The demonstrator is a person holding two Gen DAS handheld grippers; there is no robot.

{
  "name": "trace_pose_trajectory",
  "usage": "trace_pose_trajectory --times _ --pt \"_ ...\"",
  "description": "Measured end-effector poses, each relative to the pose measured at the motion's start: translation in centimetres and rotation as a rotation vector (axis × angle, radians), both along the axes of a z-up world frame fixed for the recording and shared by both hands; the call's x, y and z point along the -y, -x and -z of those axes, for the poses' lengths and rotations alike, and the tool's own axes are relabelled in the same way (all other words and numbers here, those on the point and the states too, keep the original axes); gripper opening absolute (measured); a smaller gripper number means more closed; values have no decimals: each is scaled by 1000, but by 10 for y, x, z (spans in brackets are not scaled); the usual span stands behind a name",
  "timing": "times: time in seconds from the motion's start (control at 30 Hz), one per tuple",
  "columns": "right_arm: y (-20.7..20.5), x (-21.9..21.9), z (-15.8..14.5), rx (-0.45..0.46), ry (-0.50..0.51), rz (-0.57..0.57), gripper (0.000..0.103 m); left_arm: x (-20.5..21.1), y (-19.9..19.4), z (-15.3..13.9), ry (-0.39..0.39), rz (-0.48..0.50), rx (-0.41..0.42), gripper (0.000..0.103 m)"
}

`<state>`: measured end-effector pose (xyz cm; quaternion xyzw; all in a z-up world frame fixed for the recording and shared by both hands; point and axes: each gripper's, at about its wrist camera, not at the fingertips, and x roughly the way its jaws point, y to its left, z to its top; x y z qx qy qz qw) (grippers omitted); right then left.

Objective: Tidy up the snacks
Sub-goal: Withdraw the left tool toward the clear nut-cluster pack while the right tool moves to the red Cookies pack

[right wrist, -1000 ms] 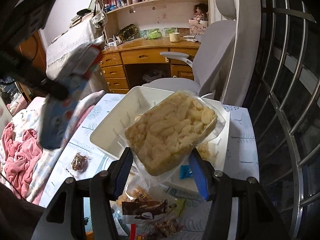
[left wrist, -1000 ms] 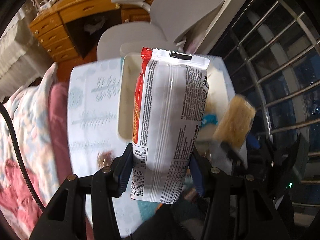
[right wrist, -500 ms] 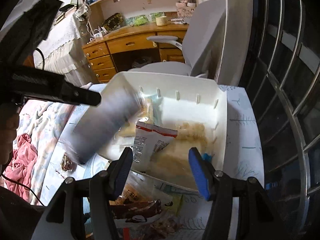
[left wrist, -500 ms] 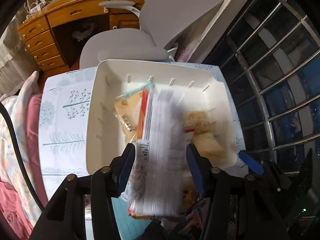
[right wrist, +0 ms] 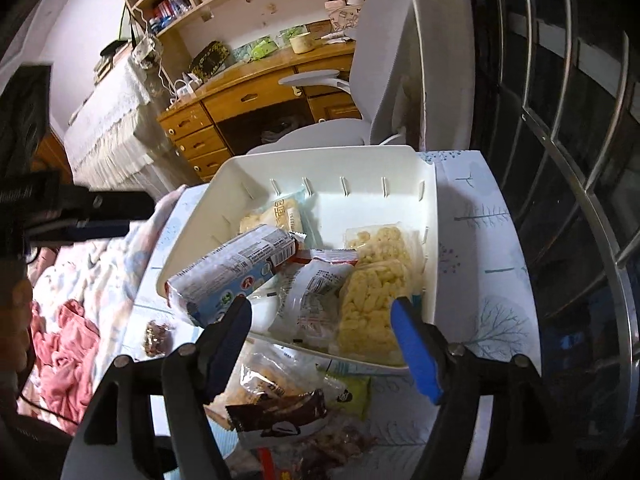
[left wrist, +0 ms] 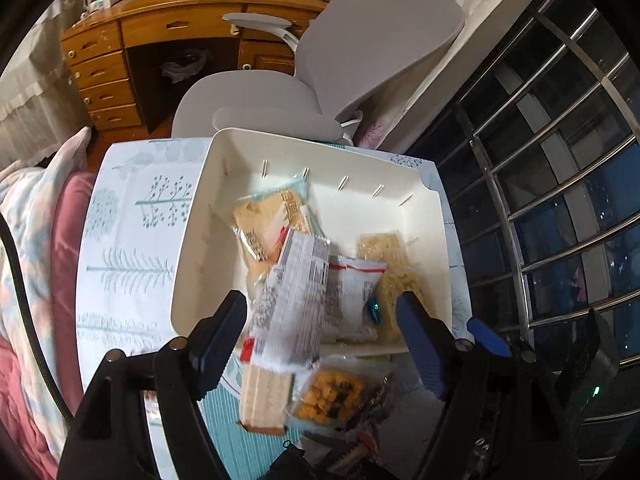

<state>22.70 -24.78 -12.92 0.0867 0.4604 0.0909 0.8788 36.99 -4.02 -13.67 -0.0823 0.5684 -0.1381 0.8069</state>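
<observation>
A tree-patterned tablecloth (right wrist: pixel 484 264) carries a white bin (right wrist: pixel 428 208). Both the left gripper (left wrist: pixel 320 320) and the right gripper (right wrist: pixel 320 320) are spread wide, holding nothing. A long white snack pack (right wrist: pixel 236 268) lies tilted over the bin's near-left rim, perhaps resting on other packets; a puffed-snack bag (right wrist: pixel 372 296) lies inside.

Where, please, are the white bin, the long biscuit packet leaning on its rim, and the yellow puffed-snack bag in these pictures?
white bin (right wrist: pixel 430 216): right wrist view, bare inner right wall.
long biscuit packet (right wrist: pixel 236 268): right wrist view, middle of the printed wrapper.
yellow puffed-snack bag (right wrist: pixel 372 300): right wrist view, centre of the clear bag.
</observation>
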Motion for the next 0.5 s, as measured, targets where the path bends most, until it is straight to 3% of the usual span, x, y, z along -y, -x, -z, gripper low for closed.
trace_pose_trajectory --times 0.33,0.5 --pt "22 23 -14 -33 -75 -49 79 8 63 -25 19 -61 86 76" --pt "34 29 -14 -59 -112 -106 79 9 103 -33 -18 -133 129 76"
